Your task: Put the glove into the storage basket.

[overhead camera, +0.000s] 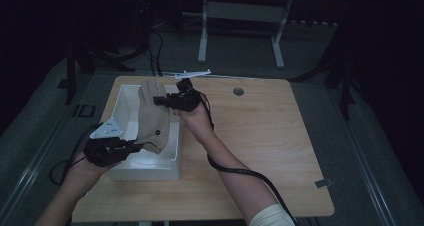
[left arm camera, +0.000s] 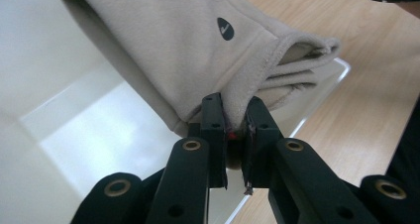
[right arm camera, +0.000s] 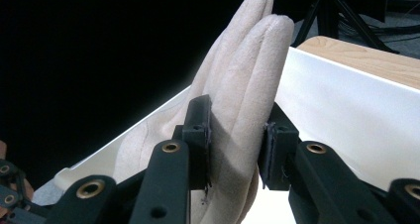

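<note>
A beige fleece glove [overhead camera: 152,117] is held stretched above a white box [overhead camera: 121,108] on the left part of the wooden table. My left gripper [overhead camera: 134,147] is shut on the glove's cuff edge [left arm camera: 236,101]; a small dark logo patch [left arm camera: 225,28] shows on the cuff. My right gripper [overhead camera: 161,100] is shut on the glove's finger end, with the beige fingers [right arm camera: 247,70] rising between its jaws. The box's white inside [left arm camera: 74,130] lies under the glove.
The wooden table [overhead camera: 260,136] extends to the right, with a round grommet hole [overhead camera: 238,91] near its far edge. A white flat piece [overhead camera: 192,74] lies at the far edge behind the box. Table legs and dark stands are on the floor beyond.
</note>
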### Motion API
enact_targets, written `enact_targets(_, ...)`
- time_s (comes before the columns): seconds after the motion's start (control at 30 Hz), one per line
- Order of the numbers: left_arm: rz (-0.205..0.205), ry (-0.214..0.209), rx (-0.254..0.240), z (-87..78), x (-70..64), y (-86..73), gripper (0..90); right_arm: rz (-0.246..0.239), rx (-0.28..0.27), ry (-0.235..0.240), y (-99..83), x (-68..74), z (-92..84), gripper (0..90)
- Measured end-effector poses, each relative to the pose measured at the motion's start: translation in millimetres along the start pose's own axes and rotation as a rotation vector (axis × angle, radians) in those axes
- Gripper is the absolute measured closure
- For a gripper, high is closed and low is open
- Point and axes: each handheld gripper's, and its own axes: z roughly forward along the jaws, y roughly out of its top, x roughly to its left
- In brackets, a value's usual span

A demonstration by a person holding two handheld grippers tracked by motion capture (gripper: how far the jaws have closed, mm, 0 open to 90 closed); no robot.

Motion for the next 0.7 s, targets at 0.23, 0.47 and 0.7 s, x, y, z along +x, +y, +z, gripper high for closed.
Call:
enact_targets(0.23, -0.008, 0.022, 0.041, 15.8, -2.1, -8.8, 82.5, 0.014, 0.046, -0.015, -8.6, -6.1, 17.5, 70.0)
enact_targets(0.47, -0.029, 0.065, 0.092, 31.2, -2.3, -18.2, 82.3, -0.001, 0.099, -0.060, -20.3, -10.2, 29.8, 70.0)
enact_targets(0.7, -0.021, 0.088, 0.095, 39.7, -5.0, -26.0, 82.4, -0.086, 0.136, -0.120, -19.3, -1.2, 36.1, 70.0)
